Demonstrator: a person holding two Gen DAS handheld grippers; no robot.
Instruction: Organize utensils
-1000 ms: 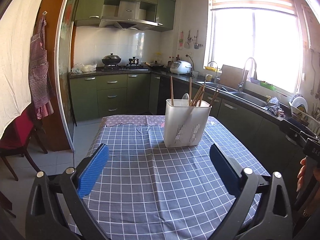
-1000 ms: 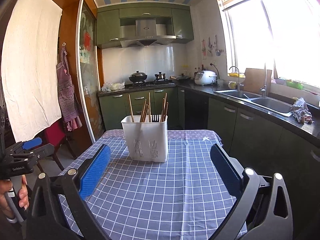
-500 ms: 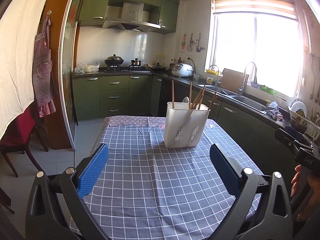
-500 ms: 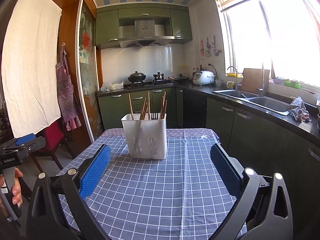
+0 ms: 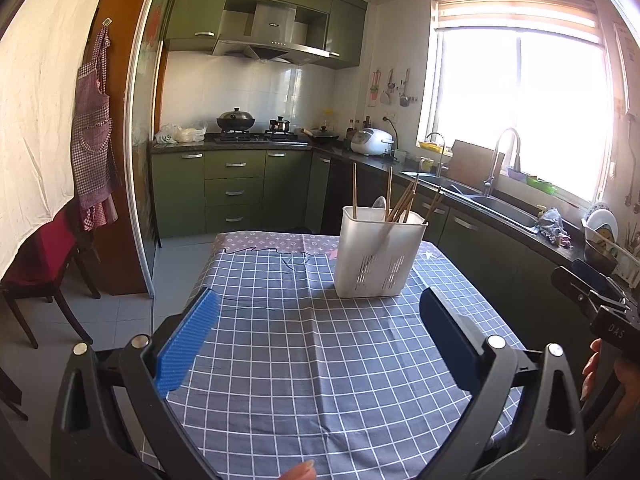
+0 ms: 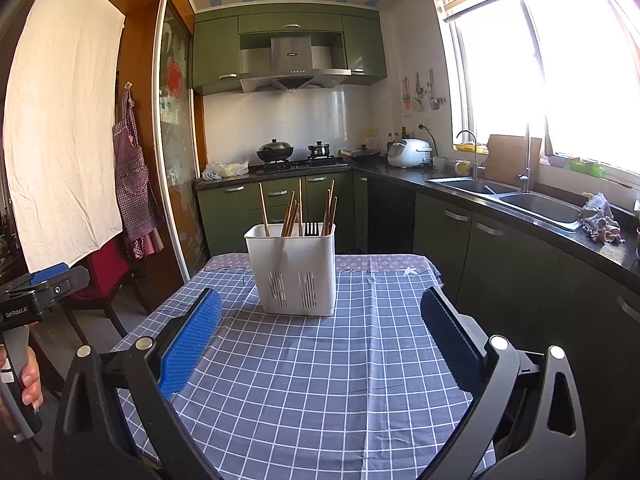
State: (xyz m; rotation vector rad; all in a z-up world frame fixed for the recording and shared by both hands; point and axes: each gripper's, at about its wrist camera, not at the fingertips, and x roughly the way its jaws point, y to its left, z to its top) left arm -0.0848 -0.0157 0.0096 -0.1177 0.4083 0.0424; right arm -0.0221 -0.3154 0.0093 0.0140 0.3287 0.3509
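**Both grippers held back from caddy; no utensil yet taken**

Compared against the views a second before: caddy slightly nearer and lower in frame, tablecloth otherwise undisturbed. Judged a slow approach only; sorting not begun.

Left of the caddy: left gripper (image 5: 320,344) held low above the tablecloth (image 5: 320,360), jaws wide, nothing between them. Pads blue, ribbed, flat; frame black, rigid plastic.

At centre: caddy (image 6: 294,270), white plastic, boxy, slotted at the base, upright toward the far end of the checked cloth. Inside it: wooden chopsticks (image 6: 291,214), thin and leaning; black fork (image 6: 311,229); pale spoon (image 5: 379,205).

Right of the caddy: right gripper (image 6: 320,344), jaws likewise wide and empty, well short of it.
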